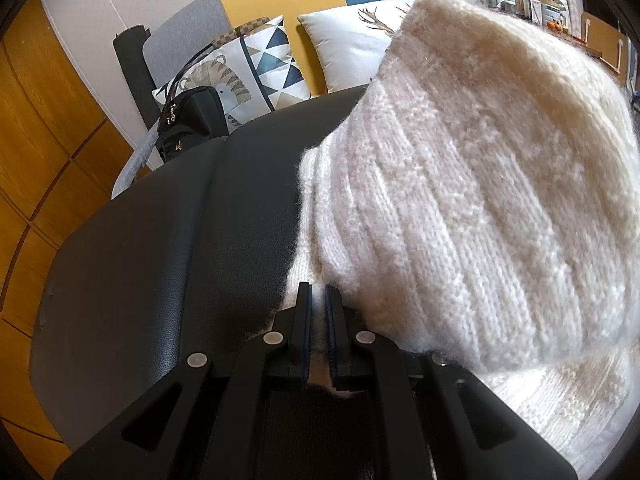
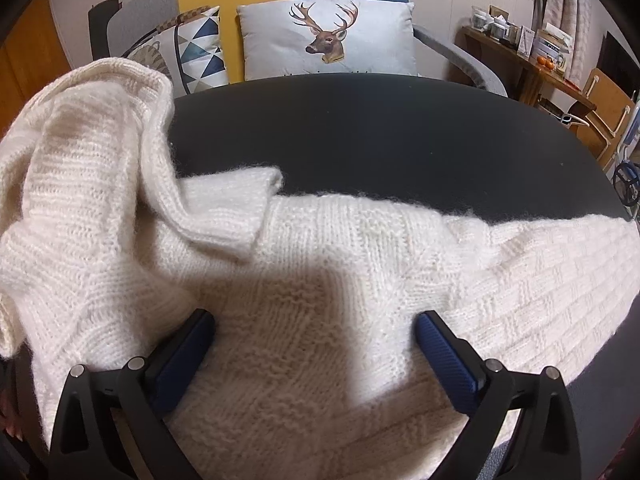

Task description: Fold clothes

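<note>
A cream knitted sweater [image 2: 360, 248] lies spread over the near part of a black padded table [image 2: 360, 132]. In the left wrist view my left gripper [image 1: 318, 300] is shut on an edge of the sweater [image 1: 460, 180]; a large fold of it rises up and to the right of the jaws. That raised fold shows at the left of the right wrist view, draping over the flat part. My right gripper [image 2: 316, 320] stands wide open just above the flat knit, with nothing pinched between its blue pads [image 2: 440, 344].
Behind the table stands a sofa with a deer cushion [image 2: 326, 38] and a triangle-patterned cushion [image 1: 272, 64]. A black handbag [image 1: 192, 120] sits by the table's far left edge. A wooden shelf [image 2: 520, 56] with small items is at the right. Bare table surface [image 1: 160, 260] extends to the left.
</note>
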`<state>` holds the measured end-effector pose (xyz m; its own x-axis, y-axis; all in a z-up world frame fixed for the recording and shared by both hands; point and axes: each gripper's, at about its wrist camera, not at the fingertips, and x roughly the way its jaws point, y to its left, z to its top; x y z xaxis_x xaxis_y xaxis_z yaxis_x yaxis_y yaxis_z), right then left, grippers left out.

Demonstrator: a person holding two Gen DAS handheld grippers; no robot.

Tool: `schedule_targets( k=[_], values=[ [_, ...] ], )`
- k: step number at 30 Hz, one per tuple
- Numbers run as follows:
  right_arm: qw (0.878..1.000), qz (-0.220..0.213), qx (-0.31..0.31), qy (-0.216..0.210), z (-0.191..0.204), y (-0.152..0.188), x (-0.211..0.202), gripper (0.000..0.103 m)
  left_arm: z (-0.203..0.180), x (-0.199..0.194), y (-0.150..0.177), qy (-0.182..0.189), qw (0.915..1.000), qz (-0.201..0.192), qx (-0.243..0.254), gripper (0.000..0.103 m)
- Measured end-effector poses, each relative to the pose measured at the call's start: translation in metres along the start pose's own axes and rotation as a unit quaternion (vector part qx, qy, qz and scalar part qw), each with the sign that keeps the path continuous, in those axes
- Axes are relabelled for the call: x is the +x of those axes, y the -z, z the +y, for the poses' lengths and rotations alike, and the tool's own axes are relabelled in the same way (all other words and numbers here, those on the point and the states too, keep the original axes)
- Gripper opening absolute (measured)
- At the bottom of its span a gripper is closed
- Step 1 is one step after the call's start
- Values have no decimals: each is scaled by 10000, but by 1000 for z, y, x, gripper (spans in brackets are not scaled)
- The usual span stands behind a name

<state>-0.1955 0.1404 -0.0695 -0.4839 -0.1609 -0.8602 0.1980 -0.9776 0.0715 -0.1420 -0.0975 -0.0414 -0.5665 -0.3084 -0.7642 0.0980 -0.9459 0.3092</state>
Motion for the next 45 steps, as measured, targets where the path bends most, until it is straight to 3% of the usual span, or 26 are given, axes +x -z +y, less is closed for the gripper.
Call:
schedule_targets(
  k=[45],
  values=[
    [10000, -15, 37, 87, 3, -2, 2, 103, -4, -3, -3, -113, 9999, 87, 84, 6]
  ],
)
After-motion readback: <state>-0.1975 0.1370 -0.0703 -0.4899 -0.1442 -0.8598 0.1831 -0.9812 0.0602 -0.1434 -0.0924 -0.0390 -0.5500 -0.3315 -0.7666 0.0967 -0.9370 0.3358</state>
